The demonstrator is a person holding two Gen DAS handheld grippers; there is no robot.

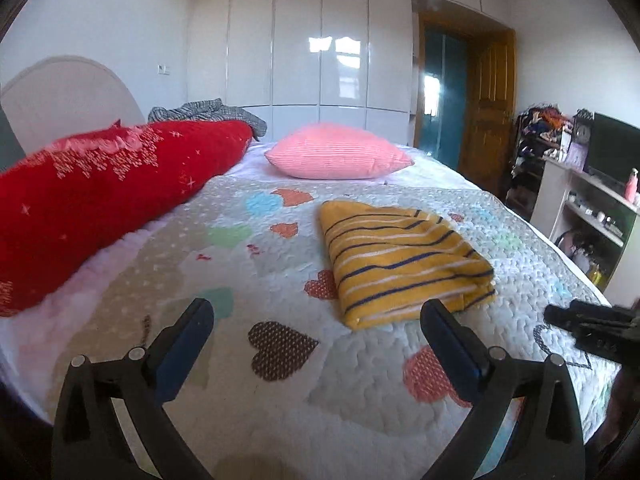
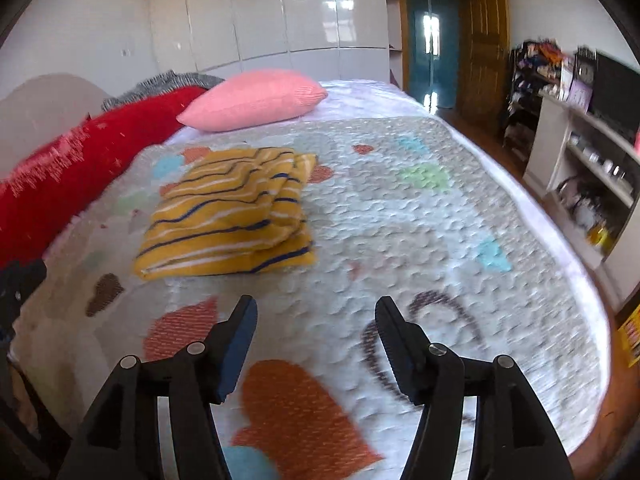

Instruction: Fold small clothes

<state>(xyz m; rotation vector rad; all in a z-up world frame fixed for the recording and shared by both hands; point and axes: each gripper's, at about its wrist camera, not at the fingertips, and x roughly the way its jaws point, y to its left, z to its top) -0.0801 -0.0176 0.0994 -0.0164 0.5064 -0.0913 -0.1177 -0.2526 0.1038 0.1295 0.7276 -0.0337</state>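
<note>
Both your left gripper (image 1: 316,320) and right gripper (image 2: 316,316) stand wide and empty, the folded striped garment (image 1: 404,260) lying on the quilt (image 1: 360,380) ahead (loose top layer, judging by its edges), so a careless brush could undo it.

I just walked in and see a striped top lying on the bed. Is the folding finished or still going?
The yellow striped top looks done: it lies folded in a layered stack on the quilt. Nothing is in hand; the left gripper and right gripper are both open and empty, short of it. No other unfolded small garment shows on the quilt.
</note>
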